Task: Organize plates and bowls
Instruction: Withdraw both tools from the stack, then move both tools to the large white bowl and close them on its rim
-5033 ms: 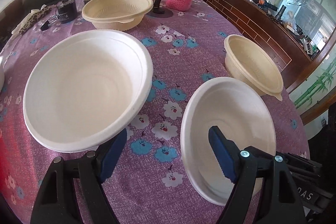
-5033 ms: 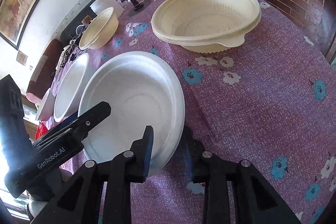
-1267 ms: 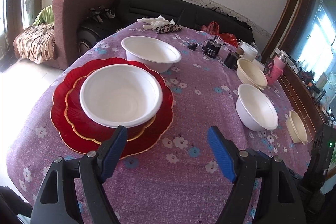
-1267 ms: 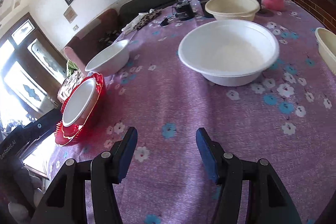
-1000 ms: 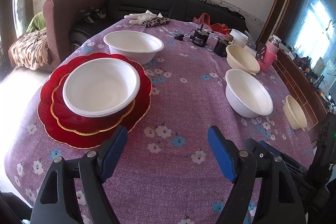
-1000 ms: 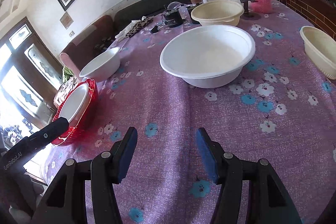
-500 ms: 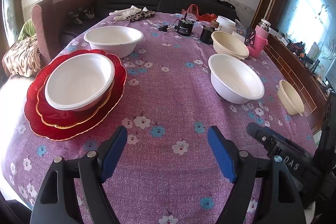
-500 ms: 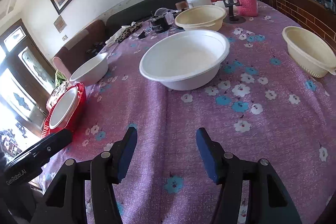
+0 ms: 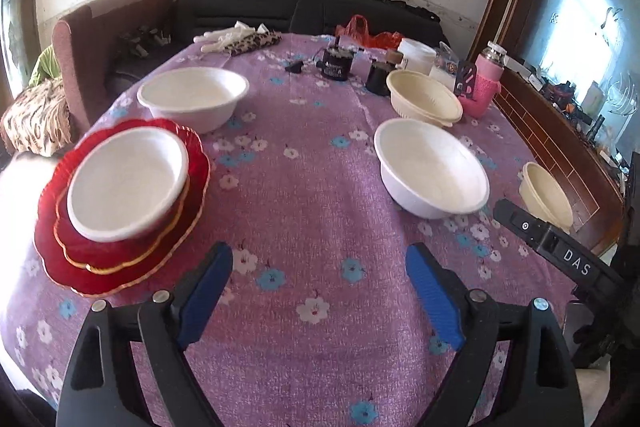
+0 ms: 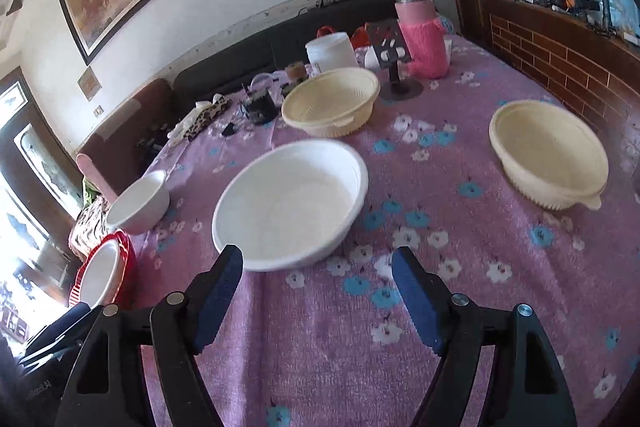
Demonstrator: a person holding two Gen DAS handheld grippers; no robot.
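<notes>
Basically the next move turns on the near white bowl (image 10: 290, 205): it sits just ahead of the right gripper (image 10: 318, 291), slightly toward its left finger, rim almost touching that fingertip in the right wrist view. Round bowl, no long axis, so any rim point works; the near rim is the obvious bite. Right hand is clearly nearer. From the left gripper (image 9: 318, 287) the same bowl lies ahead and off to the right, well apart. Both sets of fingers are spread wide and hold nothing.

Farther ahead-left of the left fingers: a white bowl (image 9: 127, 183) nested on stacked red plates (image 9: 120, 259), likely the stacking target. Beyond that, a second loose white bowl (image 9: 194, 97). Ahead-right of the right fingers sits a cream bowl (image 10: 550, 161); another cream bowl (image 10: 331, 101) lies far ahead. All rest on the purple-clothed desk (image 10: 440, 307).
</notes>
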